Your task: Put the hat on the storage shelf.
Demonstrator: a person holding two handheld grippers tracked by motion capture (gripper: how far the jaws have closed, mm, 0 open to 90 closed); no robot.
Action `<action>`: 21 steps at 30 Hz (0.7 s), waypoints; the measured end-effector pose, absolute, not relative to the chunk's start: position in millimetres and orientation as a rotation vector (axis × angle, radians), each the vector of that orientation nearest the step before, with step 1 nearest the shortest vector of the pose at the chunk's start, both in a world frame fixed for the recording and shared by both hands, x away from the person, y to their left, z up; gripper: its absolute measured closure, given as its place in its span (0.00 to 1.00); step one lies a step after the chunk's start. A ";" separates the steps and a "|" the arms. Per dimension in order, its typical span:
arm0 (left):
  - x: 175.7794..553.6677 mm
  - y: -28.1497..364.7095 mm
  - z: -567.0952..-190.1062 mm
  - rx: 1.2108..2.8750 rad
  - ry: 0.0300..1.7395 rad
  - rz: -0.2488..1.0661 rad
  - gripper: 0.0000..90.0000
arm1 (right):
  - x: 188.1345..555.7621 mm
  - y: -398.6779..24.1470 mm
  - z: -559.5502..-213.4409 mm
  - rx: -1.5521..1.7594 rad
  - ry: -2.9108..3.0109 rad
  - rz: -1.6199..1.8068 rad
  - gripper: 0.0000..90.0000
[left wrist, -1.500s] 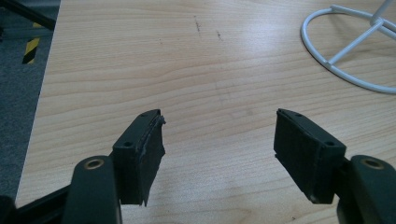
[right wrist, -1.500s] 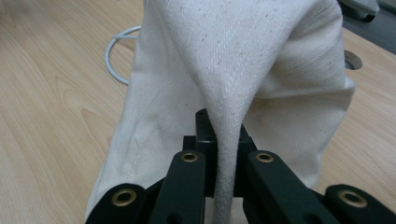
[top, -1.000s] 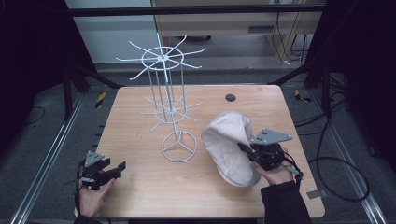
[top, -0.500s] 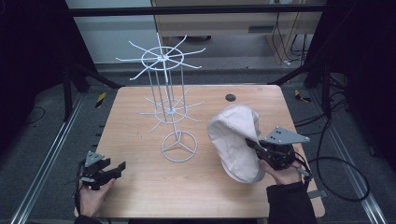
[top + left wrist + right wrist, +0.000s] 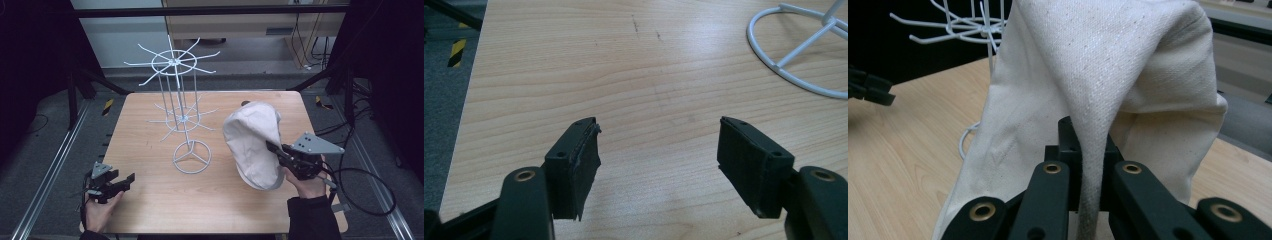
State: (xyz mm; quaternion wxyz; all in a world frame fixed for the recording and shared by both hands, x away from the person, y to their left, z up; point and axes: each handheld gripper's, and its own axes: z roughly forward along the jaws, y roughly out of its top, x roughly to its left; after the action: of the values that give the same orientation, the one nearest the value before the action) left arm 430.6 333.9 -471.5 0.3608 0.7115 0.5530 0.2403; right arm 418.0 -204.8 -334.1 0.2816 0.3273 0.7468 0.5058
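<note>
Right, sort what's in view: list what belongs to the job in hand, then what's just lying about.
In the job:
- cream cloth bag, pinched by the right gripper
- white wire hook stand, likely where it goes

Lying about:
- left gripper, open and idle on the table
- small dark object at the far edge

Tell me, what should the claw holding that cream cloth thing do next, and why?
Probably carry it a little higher and toward the white wire rack. The right claw is shut on a fold of the cream cloth bag, which hangs beside the rack, below its upper hooks. The left claw rests open, apart.
</note>
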 end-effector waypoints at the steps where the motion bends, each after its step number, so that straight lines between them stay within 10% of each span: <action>1: 430.6 333.9 -471.5 1.833 1.425 0.619 0.37 | 417.8 -205.2 -332.4 0.875 1.996 1.361 0.98; 21: 430.7 334.0 -472.1 1.833 1.430 0.619 0.37 | 413.6 -199.2 -305.6 0.814 1.885 1.473 0.98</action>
State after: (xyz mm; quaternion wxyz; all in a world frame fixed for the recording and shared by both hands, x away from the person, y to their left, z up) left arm 430.7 334.0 -472.1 0.3597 0.7109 0.5546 0.2401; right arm 413.6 -199.2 -305.6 0.3024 0.3072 0.7112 0.5554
